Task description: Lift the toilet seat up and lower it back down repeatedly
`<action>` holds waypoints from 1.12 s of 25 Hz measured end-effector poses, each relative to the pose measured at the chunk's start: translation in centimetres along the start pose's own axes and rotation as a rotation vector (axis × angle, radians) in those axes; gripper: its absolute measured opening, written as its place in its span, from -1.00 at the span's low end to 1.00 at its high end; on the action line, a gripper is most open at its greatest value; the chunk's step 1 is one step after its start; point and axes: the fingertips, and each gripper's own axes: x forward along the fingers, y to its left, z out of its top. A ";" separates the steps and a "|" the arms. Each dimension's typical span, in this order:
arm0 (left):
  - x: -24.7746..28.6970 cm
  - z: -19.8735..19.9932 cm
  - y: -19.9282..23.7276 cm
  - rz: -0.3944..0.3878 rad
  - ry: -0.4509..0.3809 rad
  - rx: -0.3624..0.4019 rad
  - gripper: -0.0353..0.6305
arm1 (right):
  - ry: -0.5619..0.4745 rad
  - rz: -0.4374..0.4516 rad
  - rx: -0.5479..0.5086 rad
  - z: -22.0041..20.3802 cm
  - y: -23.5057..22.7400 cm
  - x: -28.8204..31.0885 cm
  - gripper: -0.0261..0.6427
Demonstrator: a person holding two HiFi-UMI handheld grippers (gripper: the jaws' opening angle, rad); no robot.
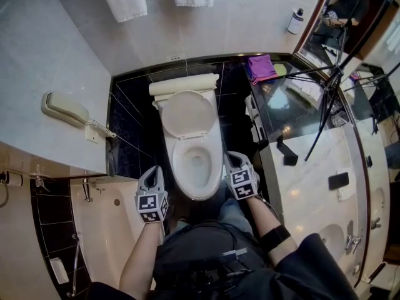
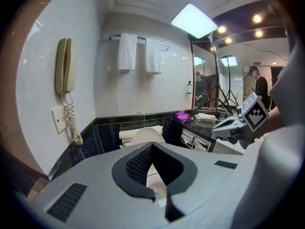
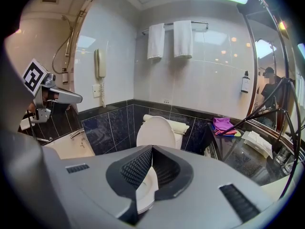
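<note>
Your left gripper (image 1: 152,172) sits just left of the toilet's near end and your right gripper (image 1: 234,158) just beside its right rim, each with its jaws closed tip to tip and holding nothing. Between them the toilet seat (image 1: 178,167) lies down on the bowl, touched by neither gripper, while the lid (image 1: 187,113) stands upright at the far end against the cistern (image 1: 183,84)
</note>
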 end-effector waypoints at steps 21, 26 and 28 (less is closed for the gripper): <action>10.2 -11.0 -1.8 -0.039 0.054 0.083 -0.89 | 0.253 0.011 0.557 -23.9 -1.3 12.0 -0.31; 12.9 -17.5 -2.6 -0.084 0.092 0.147 -0.89 | 0.317 0.023 0.744 -32.4 0.5 14.7 -0.31; 14.1 -19.5 -2.9 -0.086 0.113 0.148 -0.89 | 0.340 0.024 0.761 -35.4 0.9 16.0 -0.31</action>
